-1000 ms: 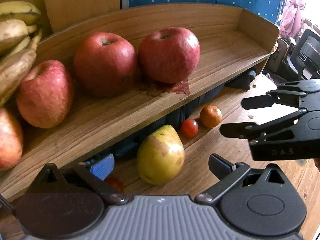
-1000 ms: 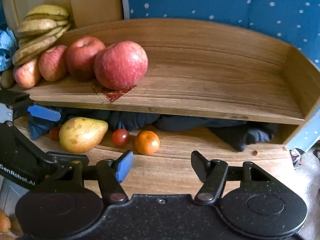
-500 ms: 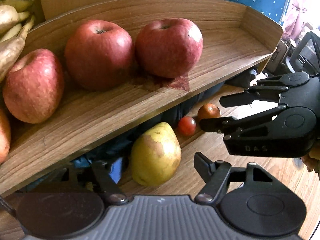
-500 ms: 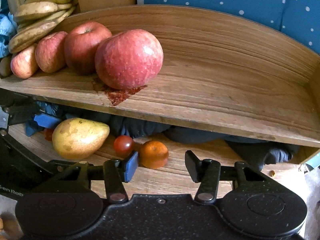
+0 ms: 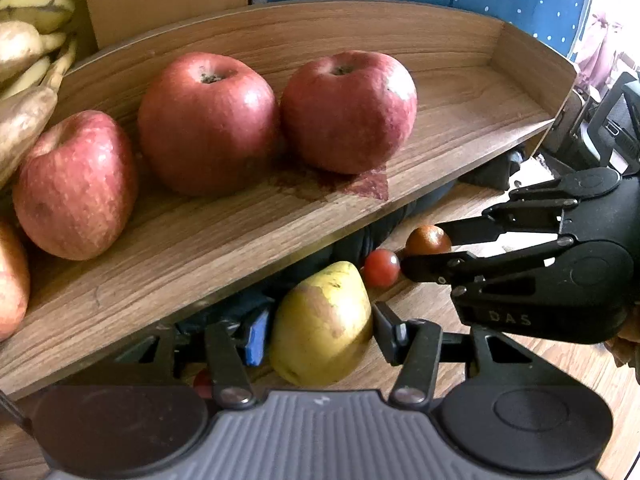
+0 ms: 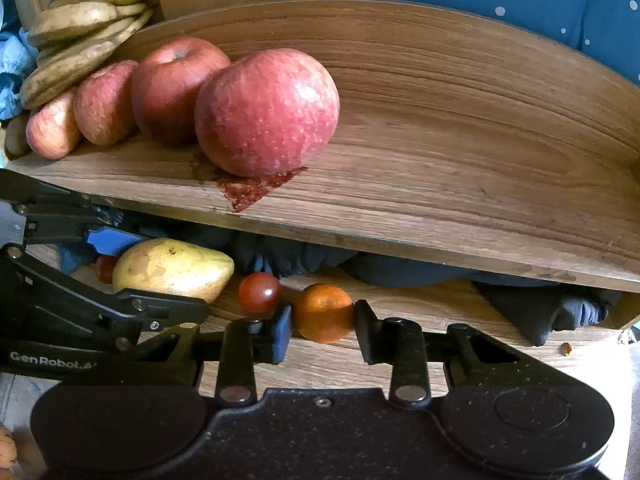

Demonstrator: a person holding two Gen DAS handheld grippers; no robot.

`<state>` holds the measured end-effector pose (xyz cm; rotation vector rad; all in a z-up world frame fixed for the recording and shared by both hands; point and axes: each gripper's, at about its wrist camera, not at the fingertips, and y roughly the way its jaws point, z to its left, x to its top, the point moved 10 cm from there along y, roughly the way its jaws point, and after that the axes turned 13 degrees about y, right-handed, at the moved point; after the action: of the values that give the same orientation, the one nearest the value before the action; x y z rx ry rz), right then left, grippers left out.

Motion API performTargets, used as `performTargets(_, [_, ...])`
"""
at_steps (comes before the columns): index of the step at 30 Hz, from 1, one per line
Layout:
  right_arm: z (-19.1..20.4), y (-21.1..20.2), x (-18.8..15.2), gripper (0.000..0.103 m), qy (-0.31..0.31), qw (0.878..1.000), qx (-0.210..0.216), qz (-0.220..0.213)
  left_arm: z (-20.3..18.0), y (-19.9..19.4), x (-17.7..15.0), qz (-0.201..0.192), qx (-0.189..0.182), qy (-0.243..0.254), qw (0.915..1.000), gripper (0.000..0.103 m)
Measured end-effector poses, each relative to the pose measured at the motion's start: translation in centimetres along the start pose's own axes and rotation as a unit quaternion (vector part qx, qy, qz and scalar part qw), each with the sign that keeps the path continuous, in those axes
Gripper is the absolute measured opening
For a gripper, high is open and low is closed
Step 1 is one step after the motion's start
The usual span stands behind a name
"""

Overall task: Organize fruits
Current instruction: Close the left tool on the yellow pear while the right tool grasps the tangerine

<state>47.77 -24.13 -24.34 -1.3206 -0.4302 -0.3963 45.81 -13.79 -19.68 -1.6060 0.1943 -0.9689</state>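
Two grippers at the lower shelf level. Right gripper [image 6: 323, 326]: jaws set either side of the small orange [image 6: 324, 312], lower centre of the right wrist frame, both pads at or just off its sides; firm contact cannot be confirmed. Orange sits on the bench [image 6: 400, 360]. Cherry tomato [image 6: 260, 293] just left of it, apart. Left gripper [image 5: 316, 334]: jaws wide, straddling the pear [image 5: 322, 326] at lower centre of the left wrist frame; the right pad is near the pear's skin, the left pad stands off. Pear lies on the bench under the wooden shelf [image 6: 440, 152]. Four red apples [image 6: 266, 112] on the shelf, upper left; bananas [image 6: 86, 26] behind them. Dark cloth [image 6: 560, 308] beneath the shelf.
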Motion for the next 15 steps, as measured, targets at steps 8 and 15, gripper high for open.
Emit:
performTargets(8, [-0.3,-1.4,-1.0,0.035,0.013,1.0,0.004,-0.004,-0.5,1.3,-0.1,0.025,0.014,0.003,0.9996,0.056])
performTargets(15, [-0.6,-3.3,-1.9,0.035,0.036,0.999,0.005,-0.023,-1.6,0.9,-0.9,0.03,0.021,-0.007,0.9993,0.056])
